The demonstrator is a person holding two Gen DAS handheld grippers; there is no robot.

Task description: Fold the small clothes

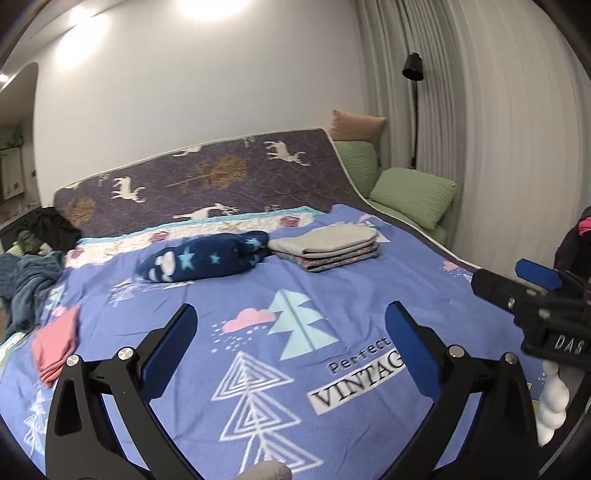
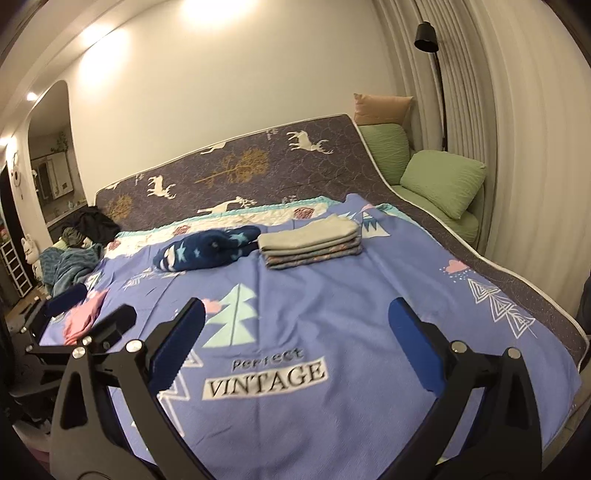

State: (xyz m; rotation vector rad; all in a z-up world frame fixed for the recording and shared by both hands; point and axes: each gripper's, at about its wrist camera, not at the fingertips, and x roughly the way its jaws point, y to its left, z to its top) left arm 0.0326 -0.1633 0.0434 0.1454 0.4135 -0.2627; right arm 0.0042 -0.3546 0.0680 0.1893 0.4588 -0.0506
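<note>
A folded stack of small clothes [image 1: 325, 245] [image 2: 310, 240], grey on top, lies far back on the blue printed bedspread [image 1: 332, 295] [image 2: 332, 295]. Left of it sits a rumpled navy star-print garment [image 1: 207, 258] [image 2: 210, 249]. A folded pink garment [image 1: 57, 343] [image 2: 83, 317] rests near the bed's left edge. My left gripper [image 1: 291, 317] [image 2: 96, 304] hovers open over the spread with nothing between its fingers. My right gripper [image 2: 295, 314] [image 1: 506, 280] is open too, empty, to the right of the left one. Both are well short of the clothes.
A deer-print mattress cover [image 1: 221, 173] [image 2: 240, 166] lies behind the spread. Green pillows [image 1: 413, 195] [image 2: 443, 181] and a black floor lamp [image 1: 413, 66] [image 2: 424, 35] stand at the right by the curtain. A teal blanket [image 1: 26, 284] and dark clothes [image 1: 51, 225] are heaped at the left.
</note>
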